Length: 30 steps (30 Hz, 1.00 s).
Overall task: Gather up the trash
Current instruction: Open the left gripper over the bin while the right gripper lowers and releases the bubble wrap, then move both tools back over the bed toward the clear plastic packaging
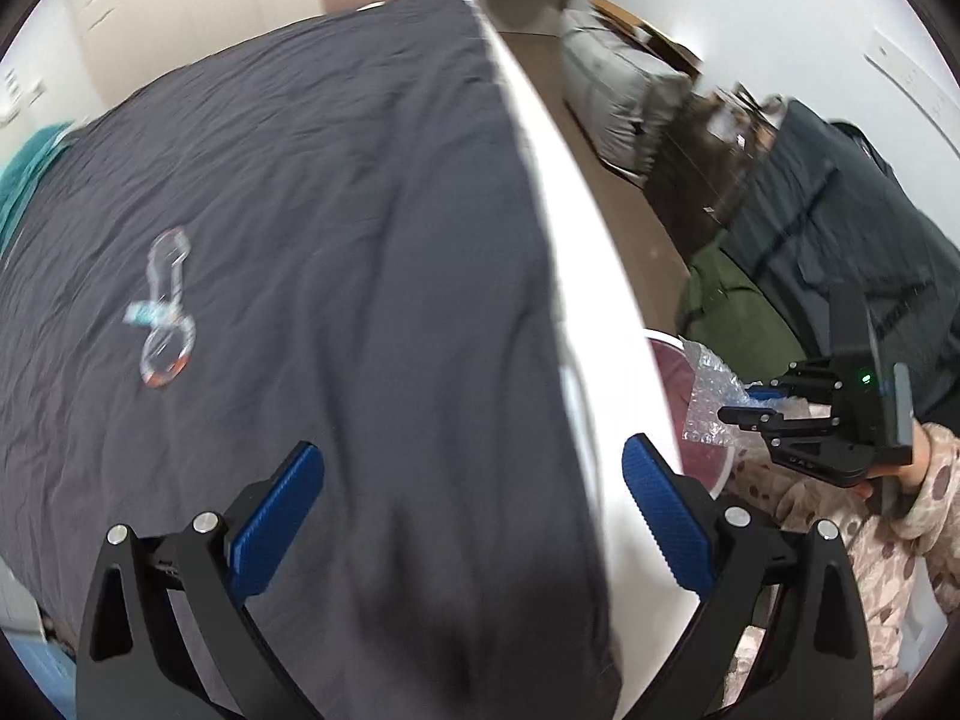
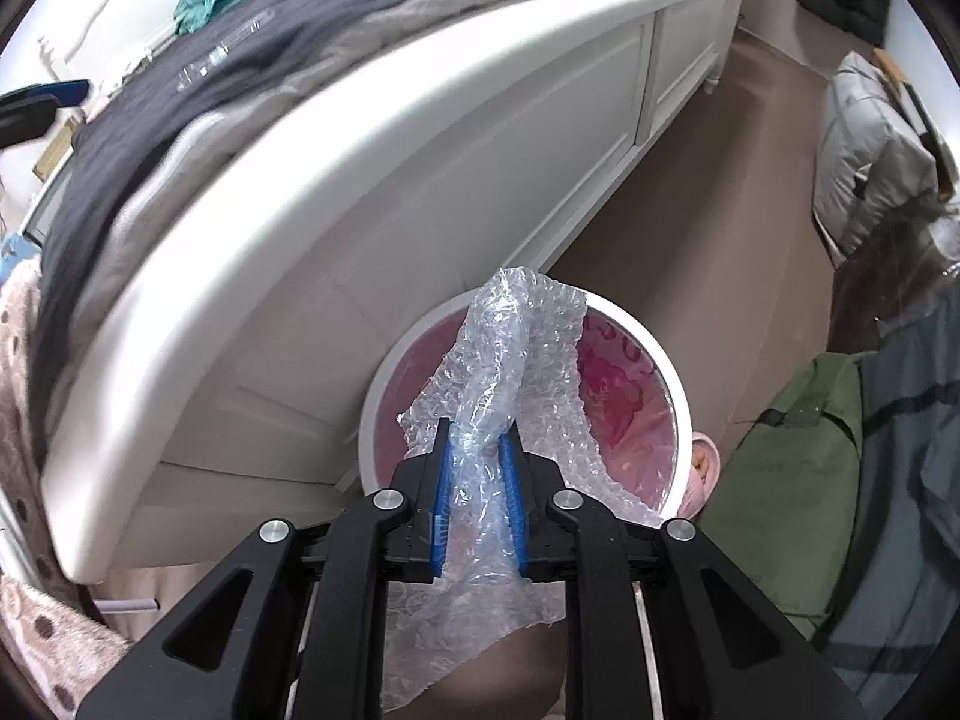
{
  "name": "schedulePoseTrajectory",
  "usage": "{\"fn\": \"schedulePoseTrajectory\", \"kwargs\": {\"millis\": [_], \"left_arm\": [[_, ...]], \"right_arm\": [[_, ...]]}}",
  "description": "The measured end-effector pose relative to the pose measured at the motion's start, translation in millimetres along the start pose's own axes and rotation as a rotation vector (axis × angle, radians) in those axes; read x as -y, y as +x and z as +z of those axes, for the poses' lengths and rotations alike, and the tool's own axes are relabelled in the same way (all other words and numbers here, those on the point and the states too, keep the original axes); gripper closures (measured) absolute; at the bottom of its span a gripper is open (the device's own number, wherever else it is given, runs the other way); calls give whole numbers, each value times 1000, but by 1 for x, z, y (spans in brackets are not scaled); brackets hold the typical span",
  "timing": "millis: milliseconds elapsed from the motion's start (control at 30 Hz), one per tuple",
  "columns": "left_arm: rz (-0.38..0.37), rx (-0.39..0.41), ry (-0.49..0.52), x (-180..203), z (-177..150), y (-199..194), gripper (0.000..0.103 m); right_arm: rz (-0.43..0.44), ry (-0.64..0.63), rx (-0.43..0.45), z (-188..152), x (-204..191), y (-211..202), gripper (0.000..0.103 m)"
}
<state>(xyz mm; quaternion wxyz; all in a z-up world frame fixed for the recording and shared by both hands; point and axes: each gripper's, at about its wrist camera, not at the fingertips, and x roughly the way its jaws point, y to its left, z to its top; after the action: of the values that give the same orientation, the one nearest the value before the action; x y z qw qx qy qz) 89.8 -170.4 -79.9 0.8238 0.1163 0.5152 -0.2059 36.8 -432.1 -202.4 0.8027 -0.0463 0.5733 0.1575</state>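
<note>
Wrap pinched in right gripper, long axis 12-6 | bin dead ahead below | left gripper wide, empty | bottle at its 10

A white-framed bed under a dark grey cover stands on brown floor; bags line the white wall.

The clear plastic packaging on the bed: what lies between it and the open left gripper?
Only rumpled dark bedcover; nothing else lies between the clear packaging and the left gripper, as the left wrist view shows.
</note>
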Motion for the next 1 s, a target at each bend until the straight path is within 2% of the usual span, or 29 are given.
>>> {"fn": "schedulePoseTrajectory", "kwargs": {"millis": [67,133,233,367,433,533,1000], "left_arm": [[6,0,-35,-13,-6,-3,5],[7,-6,-72,-22,-10,-3,5],[3,-20,-122,-33,-18,-2,5],[12,-19,-132,-39,-26,-2,5],[16,-19,-138,-42,-27,-2,5],[4,-15,-157,-46,-27,-3,5],[-5,25,-194,-59,-35,-18,5]], "right_arm": [[-19,-7,-1,1,-3,7,82],[-12,3,-2,3,-1,13,71],[-39,-3,-12,6,-1,19,63],[-75,-18,-6,7,-2,18,52],[-99,-38,1,7,-6,16,42],[-113,-63,-4,8,-12,14,35],[-162,-85,-5,13,-18,-2,30]]}}
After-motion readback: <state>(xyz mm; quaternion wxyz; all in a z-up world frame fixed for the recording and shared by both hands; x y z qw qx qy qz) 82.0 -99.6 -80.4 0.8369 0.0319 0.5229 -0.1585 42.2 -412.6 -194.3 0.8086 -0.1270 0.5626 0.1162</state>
